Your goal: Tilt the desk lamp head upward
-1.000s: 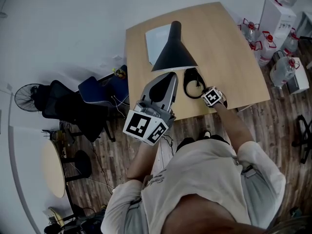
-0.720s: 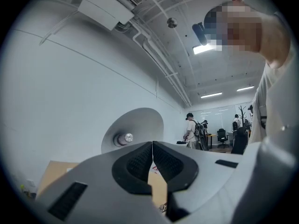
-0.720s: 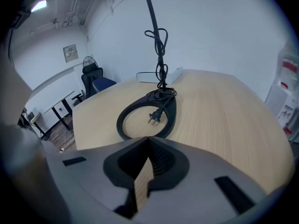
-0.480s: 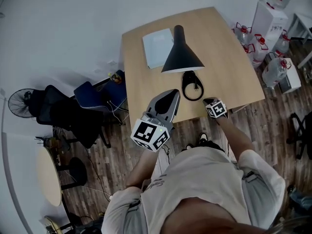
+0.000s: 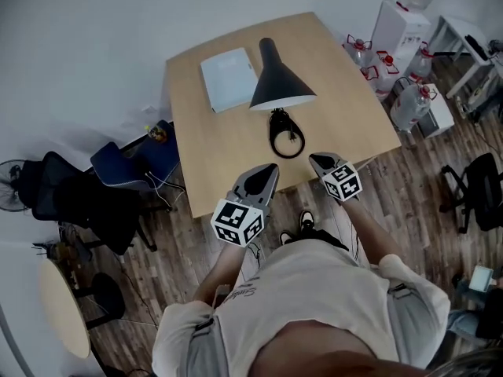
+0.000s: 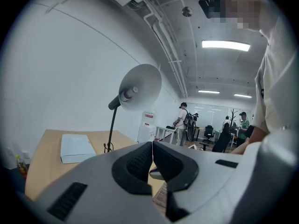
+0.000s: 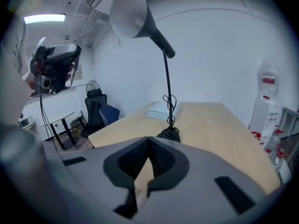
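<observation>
Both grippers are held out in front of the person's chest at the near edge of a light wooden table (image 5: 354,100), well apart from the lamp. The left gripper (image 5: 269,169) is pointed forward over the table edge, and its jaws are seen pressed together with nothing between them. The right gripper (image 5: 316,160) is held just beside it at the same edge, its jaws likewise closed on nothing. The black desk lamp with a cone-shaped shade (image 5: 277,87) is stood near the middle of the table on a round black base (image 7: 169,134), with a cord wound about its thin stem; the shade is carried high, its wide mouth turned towards the person. A flat white book (image 5: 228,78) is laid just beside the lamp. The floor is laid in wood planks; dark office chairs (image 5: 94,191) are seen at the left, large water bottles (image 5: 409,104) and a white water dispenser (image 5: 401,18) at the right.
</observation>
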